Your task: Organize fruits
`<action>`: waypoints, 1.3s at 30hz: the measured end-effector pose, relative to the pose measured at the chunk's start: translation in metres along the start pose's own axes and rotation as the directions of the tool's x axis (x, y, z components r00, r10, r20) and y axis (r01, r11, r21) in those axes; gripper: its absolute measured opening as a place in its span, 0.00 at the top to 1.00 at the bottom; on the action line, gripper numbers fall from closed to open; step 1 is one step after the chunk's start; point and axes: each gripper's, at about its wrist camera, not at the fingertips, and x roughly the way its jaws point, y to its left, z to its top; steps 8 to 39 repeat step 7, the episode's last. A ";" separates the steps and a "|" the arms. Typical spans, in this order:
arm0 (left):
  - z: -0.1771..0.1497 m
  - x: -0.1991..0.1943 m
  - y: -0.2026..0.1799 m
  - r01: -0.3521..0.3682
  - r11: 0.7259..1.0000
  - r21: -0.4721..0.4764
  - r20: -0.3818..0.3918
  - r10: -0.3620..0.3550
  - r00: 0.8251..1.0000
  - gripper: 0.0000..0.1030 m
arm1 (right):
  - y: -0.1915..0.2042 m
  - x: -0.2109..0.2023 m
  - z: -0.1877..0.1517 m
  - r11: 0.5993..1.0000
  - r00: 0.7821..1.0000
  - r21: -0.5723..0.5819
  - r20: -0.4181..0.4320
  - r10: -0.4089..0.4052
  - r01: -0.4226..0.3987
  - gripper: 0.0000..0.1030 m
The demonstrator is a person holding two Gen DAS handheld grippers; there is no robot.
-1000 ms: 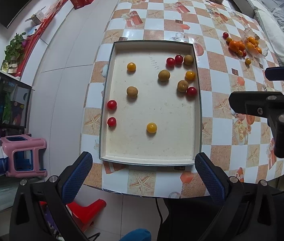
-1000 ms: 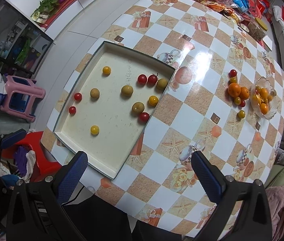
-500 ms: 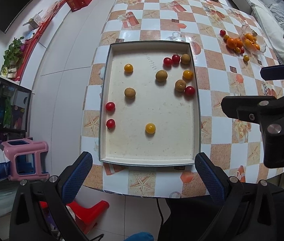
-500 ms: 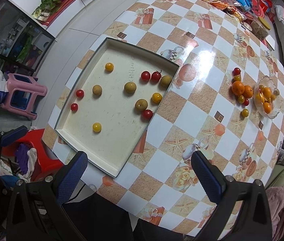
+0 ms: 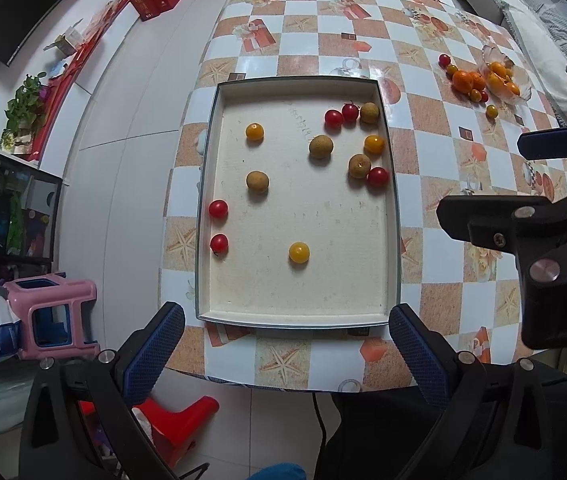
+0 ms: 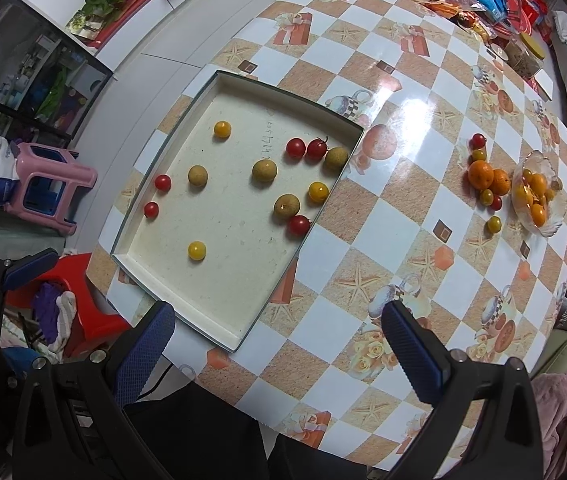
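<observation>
Fruit in the glass bowl (image 6: pixel 539 196) looks blurry; left gripper (image 5: pixel 287 350) and right gripper (image 6: pixel 279 344) both gape wide, empty.

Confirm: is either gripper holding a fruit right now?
No. The left gripper and right gripper both have their fingers spread with nothing between them, and the fruit lies loose in the tray.
</observation>
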 end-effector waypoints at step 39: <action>0.002 -0.005 -0.001 0.019 1.000 -0.002 0.028 -0.019 0.999 0.00 | 0.001 0.000 0.000 1.000 1.000 -0.001 -0.001 0.000 0.000 0.00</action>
